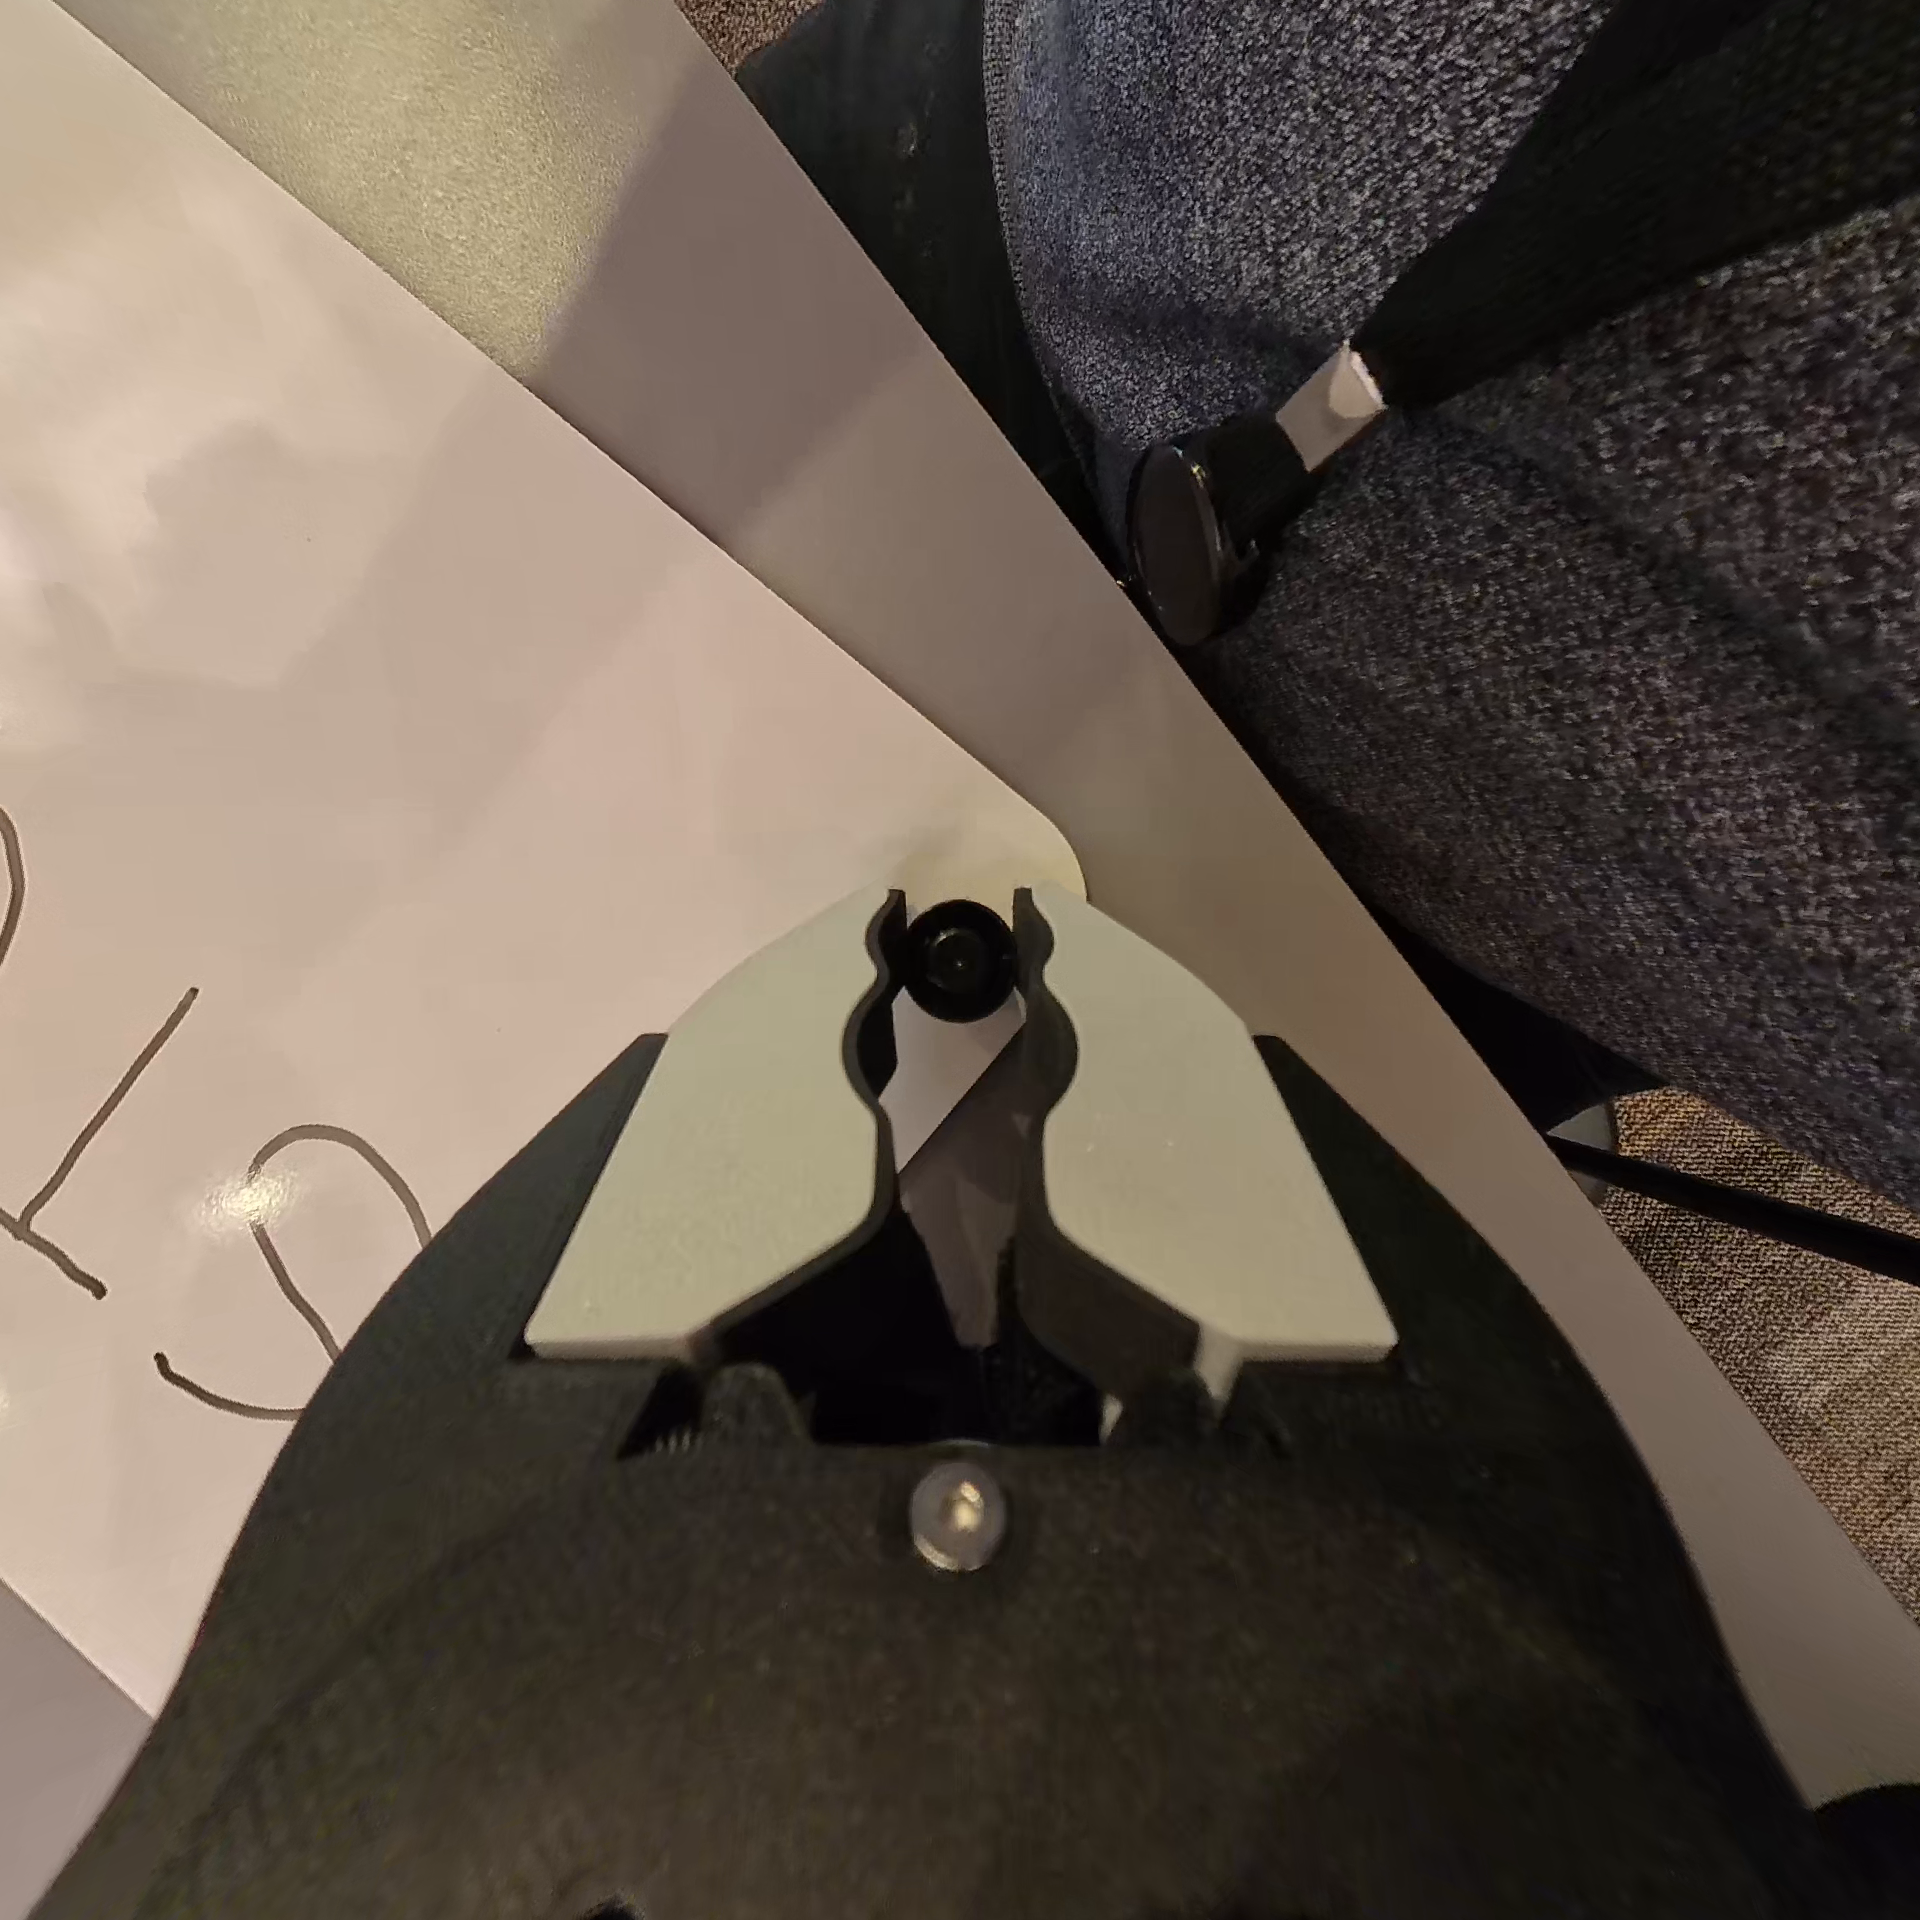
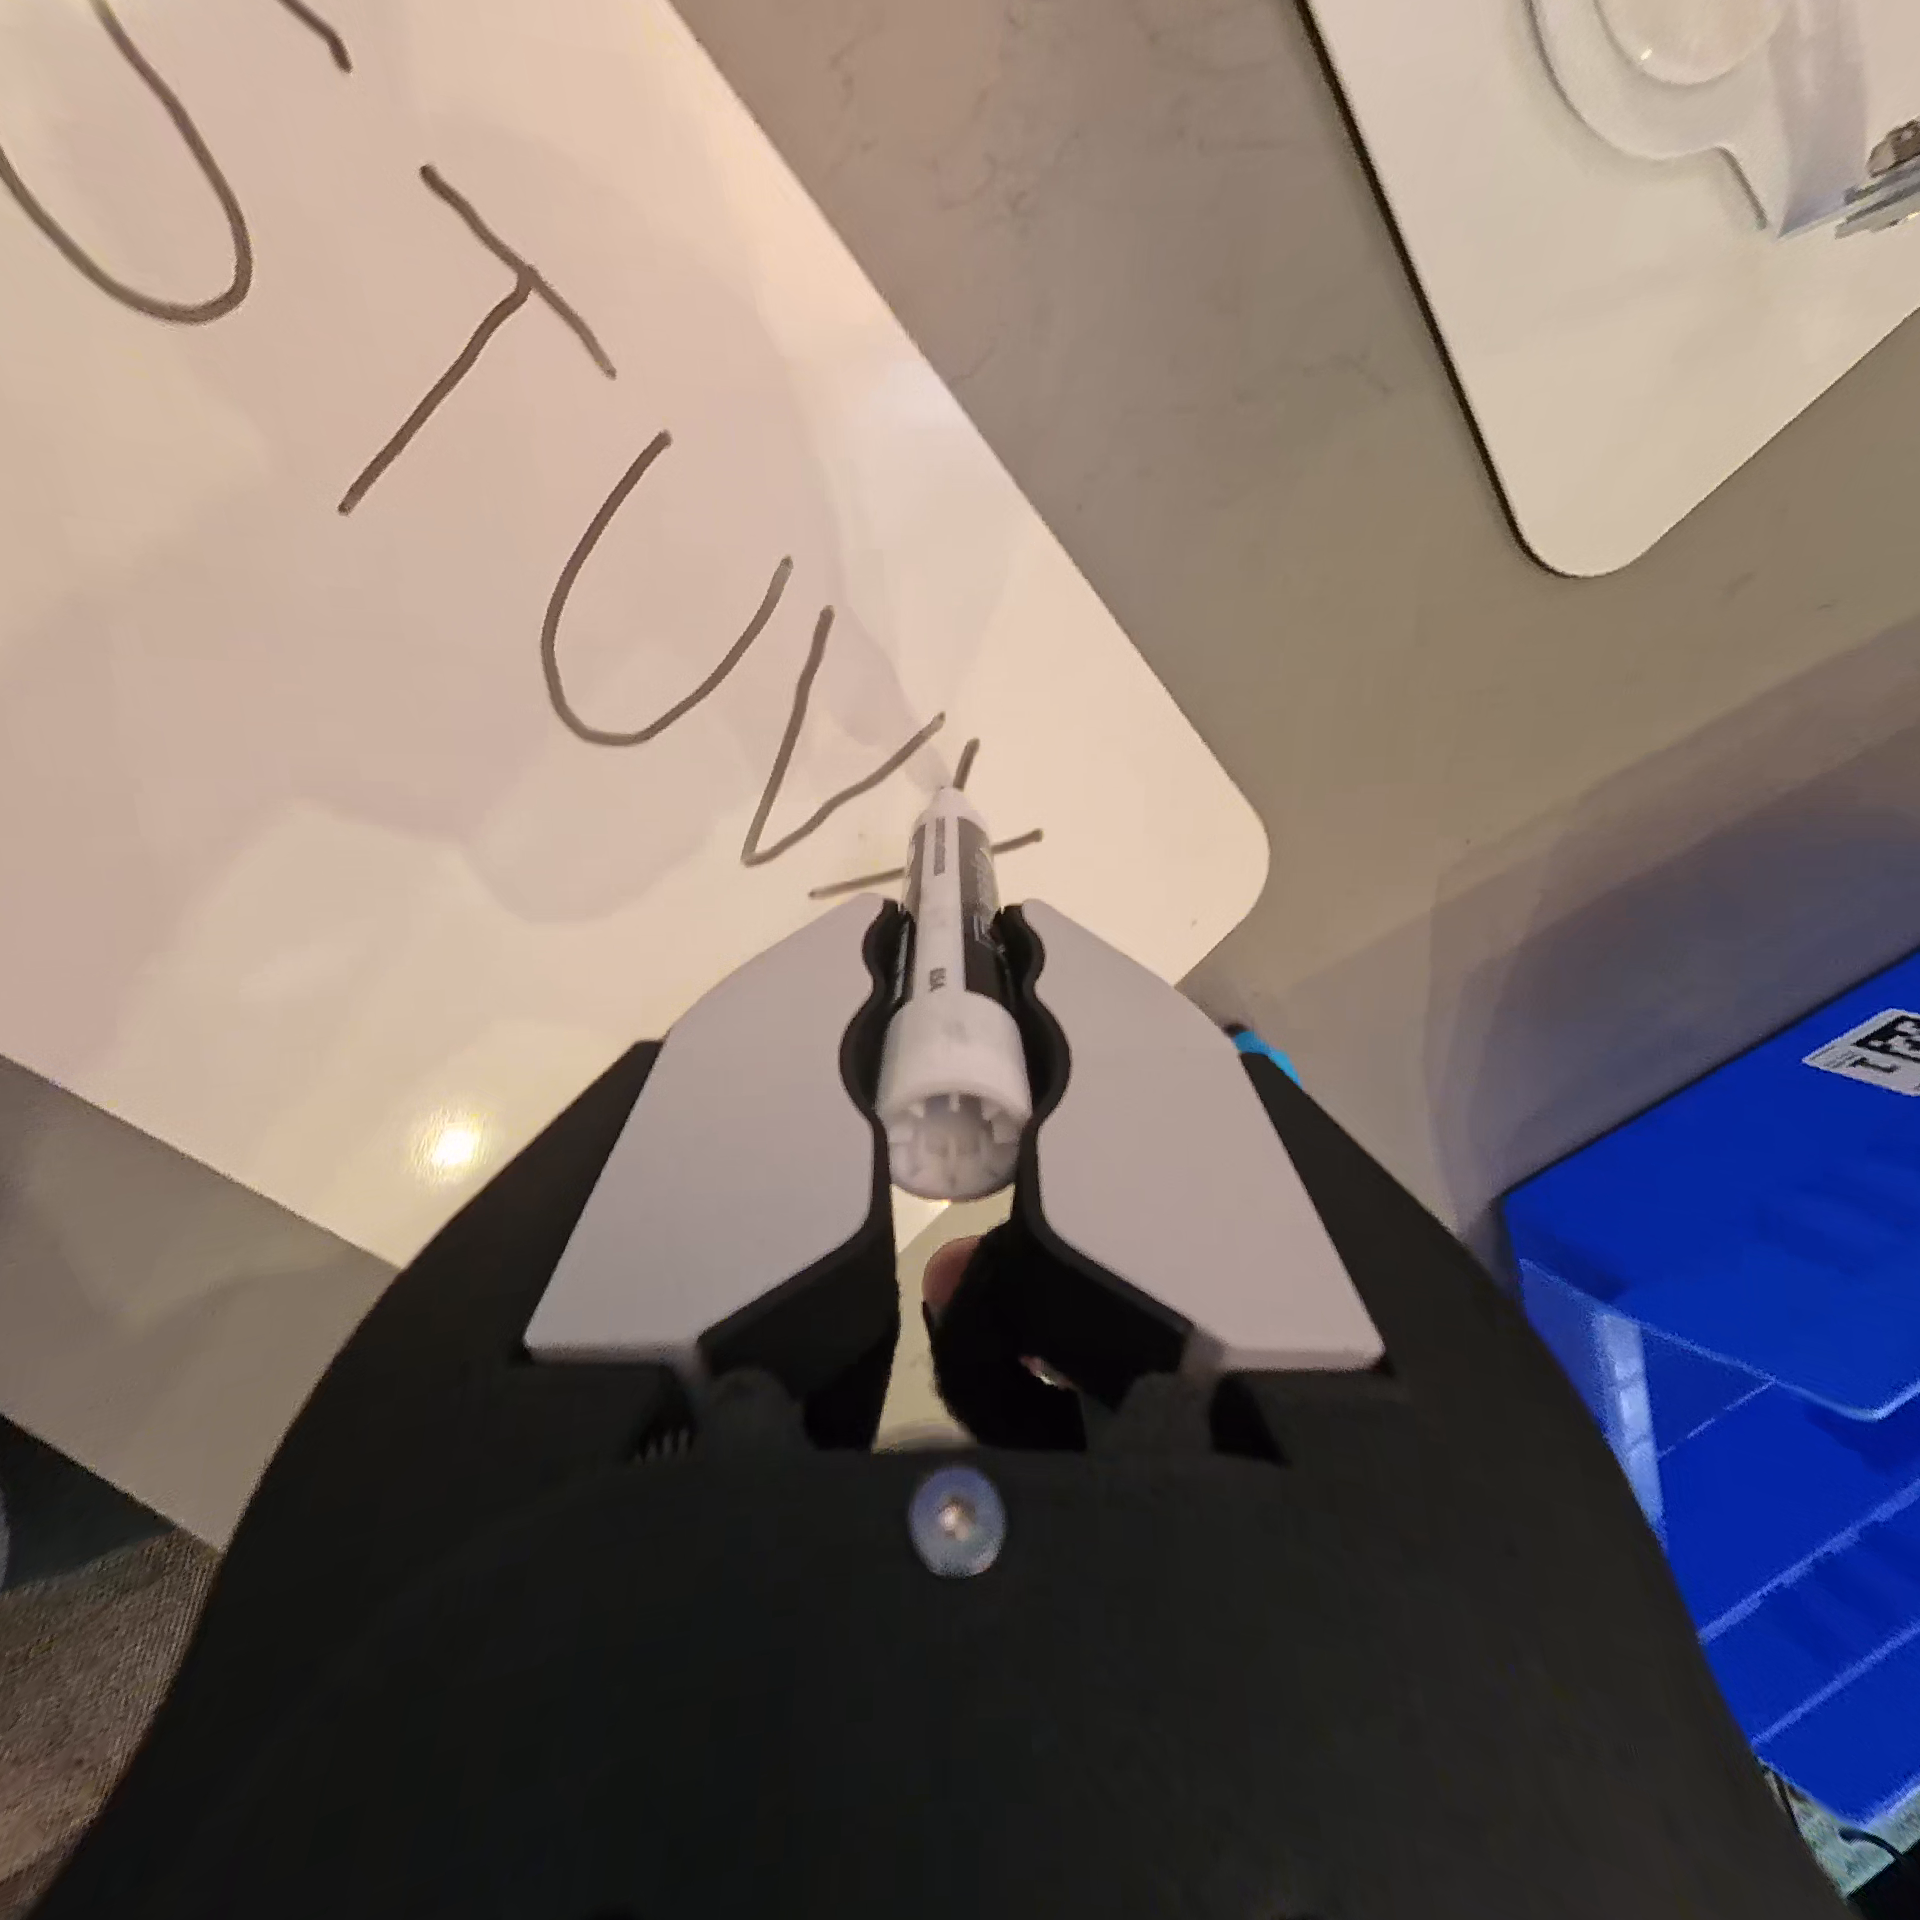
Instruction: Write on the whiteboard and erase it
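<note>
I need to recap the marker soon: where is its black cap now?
In the left wrist view, the cap sits between the left hand-held gripper's fingertips, over the whiteboard's rounded corner.

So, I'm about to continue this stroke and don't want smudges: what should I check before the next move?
1. White-barrelled marker with black label gripped by the right claw: ok, fingers close on the barrel.
2. Tip on the glossy white whiteboard: ok, it meets the dark strokes.
3. Board room ahead: not ok, the rounded corner is close.
4. Small round black cap in the left claw: ok, kept between its fingers.
5. Eraser within reach: cannot tell.
</note>
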Demonstrator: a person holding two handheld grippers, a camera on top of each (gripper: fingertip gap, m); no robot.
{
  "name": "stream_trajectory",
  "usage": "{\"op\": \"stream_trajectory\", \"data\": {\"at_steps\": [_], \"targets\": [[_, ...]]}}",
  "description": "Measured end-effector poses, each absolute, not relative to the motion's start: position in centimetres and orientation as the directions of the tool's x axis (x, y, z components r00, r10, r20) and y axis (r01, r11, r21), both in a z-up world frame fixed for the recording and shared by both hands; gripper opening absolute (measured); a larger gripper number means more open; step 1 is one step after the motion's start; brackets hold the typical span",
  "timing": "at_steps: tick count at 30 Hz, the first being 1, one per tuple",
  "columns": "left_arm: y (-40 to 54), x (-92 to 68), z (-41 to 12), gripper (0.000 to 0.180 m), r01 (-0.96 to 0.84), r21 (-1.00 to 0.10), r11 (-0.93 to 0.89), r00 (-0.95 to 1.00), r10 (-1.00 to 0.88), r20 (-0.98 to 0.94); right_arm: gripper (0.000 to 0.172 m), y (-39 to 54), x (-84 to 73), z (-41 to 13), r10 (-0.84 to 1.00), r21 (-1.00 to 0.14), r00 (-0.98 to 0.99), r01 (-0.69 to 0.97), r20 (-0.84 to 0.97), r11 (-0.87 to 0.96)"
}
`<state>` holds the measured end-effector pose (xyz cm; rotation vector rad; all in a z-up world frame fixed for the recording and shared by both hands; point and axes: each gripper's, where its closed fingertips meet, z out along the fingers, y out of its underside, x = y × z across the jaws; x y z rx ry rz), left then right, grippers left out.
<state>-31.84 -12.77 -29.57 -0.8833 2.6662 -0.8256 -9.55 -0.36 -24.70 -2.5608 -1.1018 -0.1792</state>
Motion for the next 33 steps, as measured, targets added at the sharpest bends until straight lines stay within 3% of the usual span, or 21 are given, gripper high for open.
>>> {"op": "stream_trajectory", "data": {"at_steps": [1, 14, 22, 33], "targets": [[-12.8, -31.8, -29.6, 0.02, -0.483, -0.572, 0.663, -0.797, -0.603, -0.025, 0.02, -0.7, -9.4, -24.7, 0.679, -0.258, 0.691, 0.723, 0.248, -0.641], [-12.8, -31.9, -29.6, 0.02, -0.484, -0.57, 0.664, -0.797, -0.604, -0.026, 0.02, -4.5, -7.1, -24.6, 0.64, -0.235, 0.73, 0.684, 0.241, -0.691], [-12.8, -31.9, -29.6, 0.02, -0.484, -0.571, 0.663, -0.797, -0.604, -0.025, 0.02, -1.7, -6.8, -23.5, 0.609, -0.299, 0.745, 0.667, 0.272, -0.682], [-12.7, -31.8, -29.6, 0.02, -0.484, -0.574, 0.661, -0.797, -0.604, -0.024, 0.02, -0.3, -6.6, -24.7, 0.631, -0.258, 0.723, 0.69, 0.281, -0.676]]}}
